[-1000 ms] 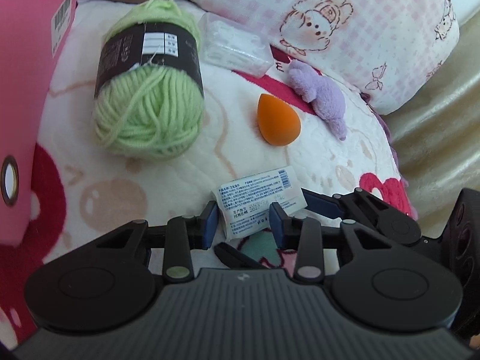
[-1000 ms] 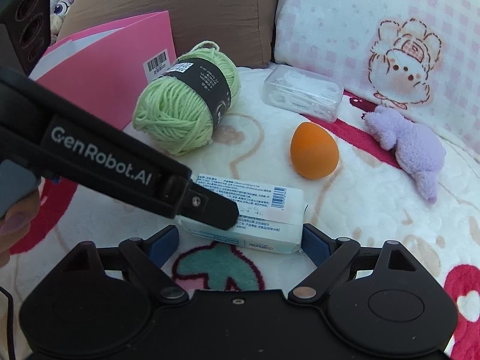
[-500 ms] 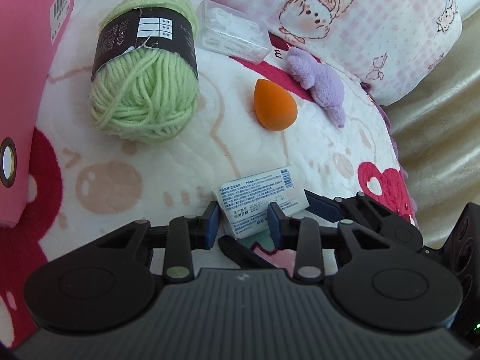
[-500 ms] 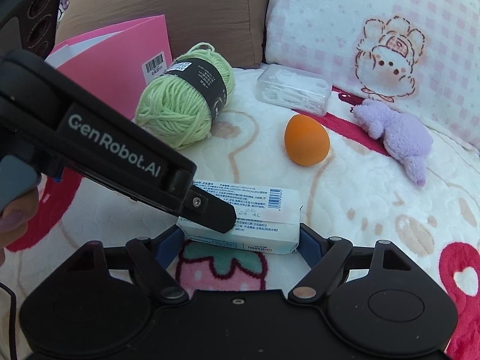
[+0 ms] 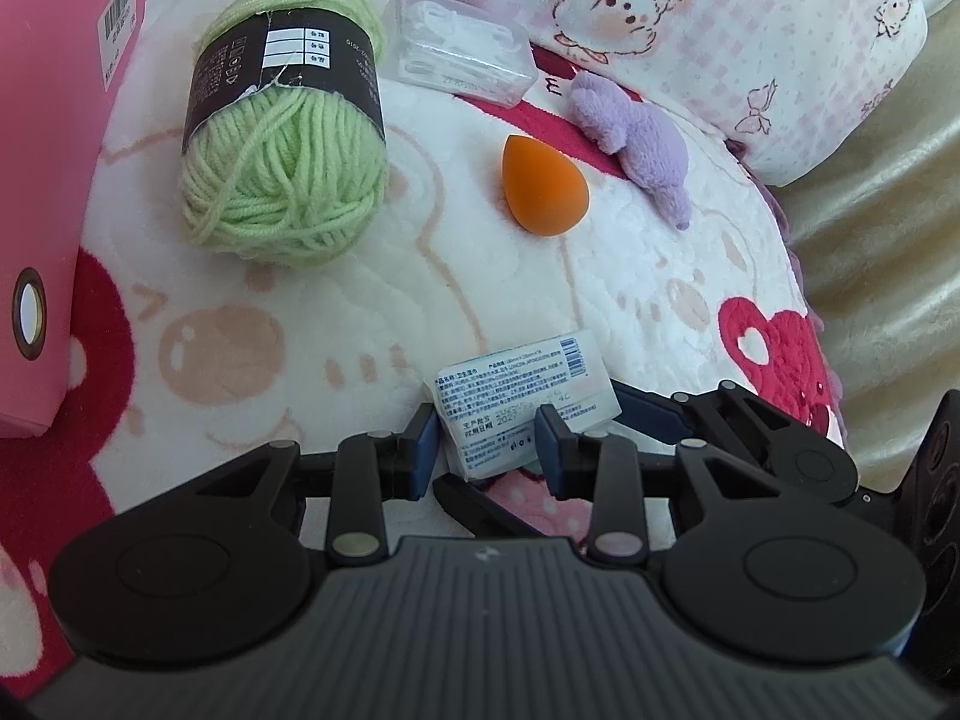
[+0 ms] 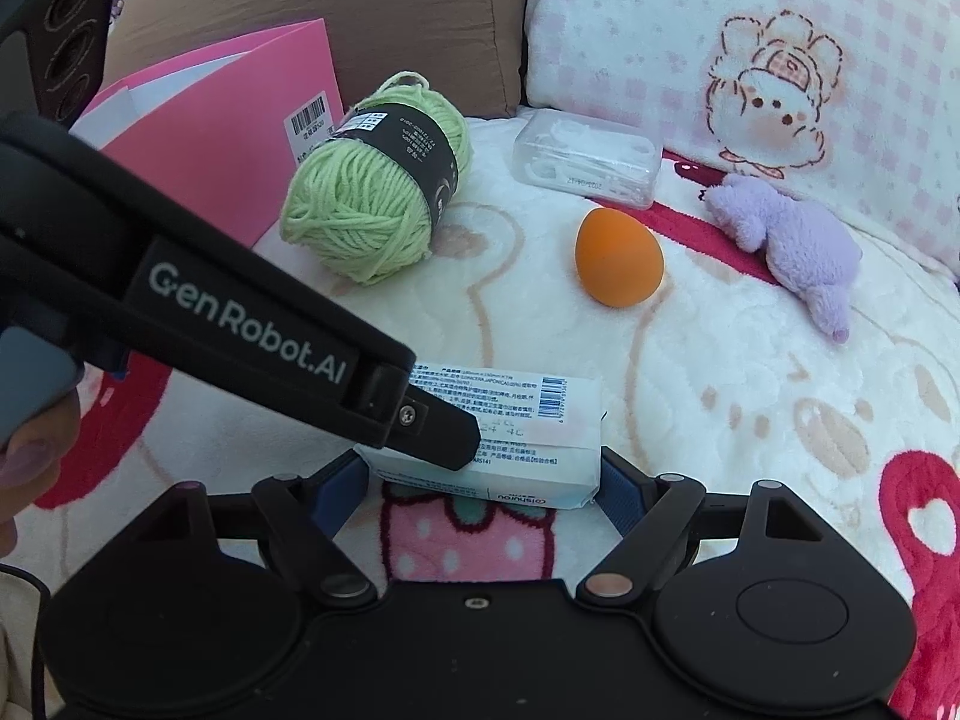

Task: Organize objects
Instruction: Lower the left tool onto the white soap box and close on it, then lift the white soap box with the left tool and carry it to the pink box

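Note:
A white packet (image 5: 528,384) with blue print and a barcode is caught between both grippers just above the blanket. My left gripper (image 5: 486,450) is shut on its narrow near end, blue pads pressing both sides. In the right wrist view the left gripper's black finger (image 6: 420,420) lies across the packet (image 6: 528,402). My right gripper (image 6: 480,483) spans the packet's long side with both pads against its ends. One of its fingers (image 5: 648,414) shows beside the packet in the left wrist view.
On the cartoon-print blanket lie a green yarn ball (image 5: 282,180), an orange teardrop sponge (image 5: 543,189), a purple plush (image 5: 642,144) and a clear plastic box (image 5: 462,54). A pink folder (image 5: 54,150) stands at the left. A pink-checked pillow (image 6: 750,60) and brown cushion (image 6: 360,0) close the back.
The right gripper's jaws have drawn in against the packet's ends. Both views have shifted a little, showing more of the strawberry print under the packet. The left grip is unchanged.

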A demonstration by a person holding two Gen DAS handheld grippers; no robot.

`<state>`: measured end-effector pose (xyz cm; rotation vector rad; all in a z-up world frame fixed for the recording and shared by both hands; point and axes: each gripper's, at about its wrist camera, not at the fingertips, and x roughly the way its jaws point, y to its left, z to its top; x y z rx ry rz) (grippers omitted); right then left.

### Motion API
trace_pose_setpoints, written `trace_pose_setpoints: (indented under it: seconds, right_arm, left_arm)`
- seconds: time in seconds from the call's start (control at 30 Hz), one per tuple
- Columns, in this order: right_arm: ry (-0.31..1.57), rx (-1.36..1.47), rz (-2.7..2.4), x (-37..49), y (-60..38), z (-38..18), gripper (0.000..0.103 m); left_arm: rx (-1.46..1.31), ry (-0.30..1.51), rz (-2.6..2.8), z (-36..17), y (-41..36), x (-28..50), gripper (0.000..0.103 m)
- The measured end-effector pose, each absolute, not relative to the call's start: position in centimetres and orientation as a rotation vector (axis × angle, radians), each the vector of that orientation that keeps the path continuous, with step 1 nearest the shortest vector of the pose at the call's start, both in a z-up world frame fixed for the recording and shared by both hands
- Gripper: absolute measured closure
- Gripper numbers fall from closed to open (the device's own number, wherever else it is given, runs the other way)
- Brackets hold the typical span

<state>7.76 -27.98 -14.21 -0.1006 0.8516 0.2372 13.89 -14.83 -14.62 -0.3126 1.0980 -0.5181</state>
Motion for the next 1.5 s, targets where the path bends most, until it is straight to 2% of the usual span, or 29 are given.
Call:
trace_pose_setpoints:
  seconds: [0.43, 0.53, 0.6, 0.73, 0.8, 0.97, 1.5]
  right_arm:
    - [0.853, -0.112, 0.243, 5.7, -27.1, -11.9, 0.019]
    - [0.841, -0.102, 0.235, 5.2, -27.1, -11.1, 0.024]
    - [0.838, -0.102, 0.255, 4.9, -27.0, -10.6, 0.031]
    - [0.812, -0.116, 0.284, 4.0, -26.6, -9.8, 0.036]
    - [0.804, -0.119, 0.298, 3.6, -26.5, -9.5, 0.043]
    - [0.788, -0.105, 0.283, 2.8, -26.3, -8.4, 0.047]
    - [0.757, -0.06, 0.288, -0.6, -24.5, -3.5, 0.047]
  left_arm:
    - [-0.257, 1.099, -0.546, -11.3, -14.4, 13.2, 0.07]
    - [-0.231, 1.075, -0.558, -10.2, -14.2, 12.8, 0.07]
    - [-0.182, 1.031, -0.553, -9.5, -14.1, 12.5, 0.07]
    - [-0.152, 1.027, -0.577, -8.1, -13.4, 12.2, 0.07]
    - [-0.111, 1.016, -0.576, -7.3, -13.3, 11.7, 0.07]
    - [-0.128, 1.086, -0.579, -6.7, -12.7, 10.9, 0.07]
    - [-0.073, 1.007, -0.544, -1.0, -11.4, 6.6, 0.068]
